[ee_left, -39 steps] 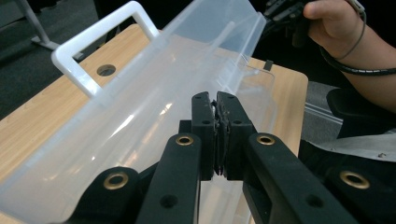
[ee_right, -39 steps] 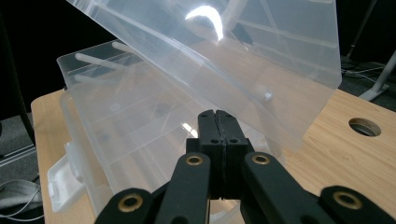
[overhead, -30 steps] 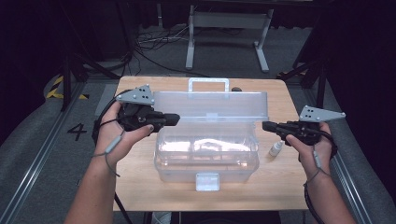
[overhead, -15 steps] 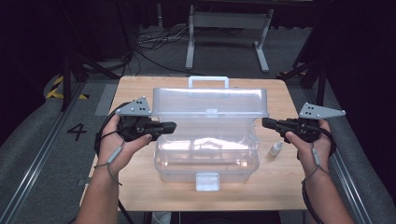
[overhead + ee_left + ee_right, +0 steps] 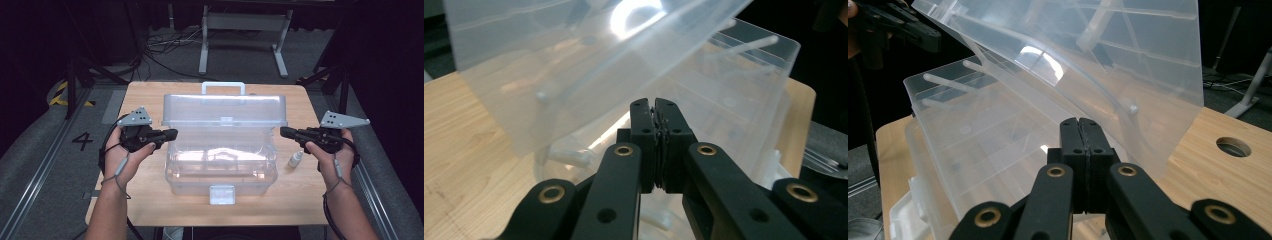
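Wooden table on grey floor, dark room behind. Clear plastic box sits mid-table (lid half raised), flanked by left gripper and right gripper, both jaws closed, empty.

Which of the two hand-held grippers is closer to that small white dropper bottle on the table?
Right. The right hand-held gripper hangs just above the small white dropper bottle; the left hand-held gripper is across the clear plastic box.
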The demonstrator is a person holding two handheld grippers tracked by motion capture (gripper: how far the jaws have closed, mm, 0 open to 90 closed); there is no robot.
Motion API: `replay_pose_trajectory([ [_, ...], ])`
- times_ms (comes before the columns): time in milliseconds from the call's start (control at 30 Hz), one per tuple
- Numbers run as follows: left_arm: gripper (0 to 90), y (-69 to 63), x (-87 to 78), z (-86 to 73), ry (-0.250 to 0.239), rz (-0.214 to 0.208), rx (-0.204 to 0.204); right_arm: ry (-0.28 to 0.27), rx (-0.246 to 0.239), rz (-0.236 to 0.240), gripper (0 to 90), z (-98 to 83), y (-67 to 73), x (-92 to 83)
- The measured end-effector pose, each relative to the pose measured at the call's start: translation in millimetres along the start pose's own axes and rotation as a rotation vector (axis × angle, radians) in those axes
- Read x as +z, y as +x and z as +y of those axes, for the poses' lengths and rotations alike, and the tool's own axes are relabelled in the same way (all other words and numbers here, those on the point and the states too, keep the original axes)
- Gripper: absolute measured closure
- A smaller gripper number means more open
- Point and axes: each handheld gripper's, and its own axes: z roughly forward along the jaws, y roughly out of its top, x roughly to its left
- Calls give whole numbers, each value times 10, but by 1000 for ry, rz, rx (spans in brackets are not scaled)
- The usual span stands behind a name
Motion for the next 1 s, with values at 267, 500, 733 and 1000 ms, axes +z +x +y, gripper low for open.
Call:
replay_pose_trajectory([
  [267,894,56,35,-6,-38,18,-11,5,-2,3,900,-18,19,2],
  [500,896,88,36,0,-55,19,-15,5,-9,-1,900,-21,39,-15],
  [733,897,123,43,25,-73,20,-19,33,-30,-22,900,-26,118,-77],
  [1000,897,152,53,50,-87,21,-23,16,-37,-112,867,10,159,-179],
])
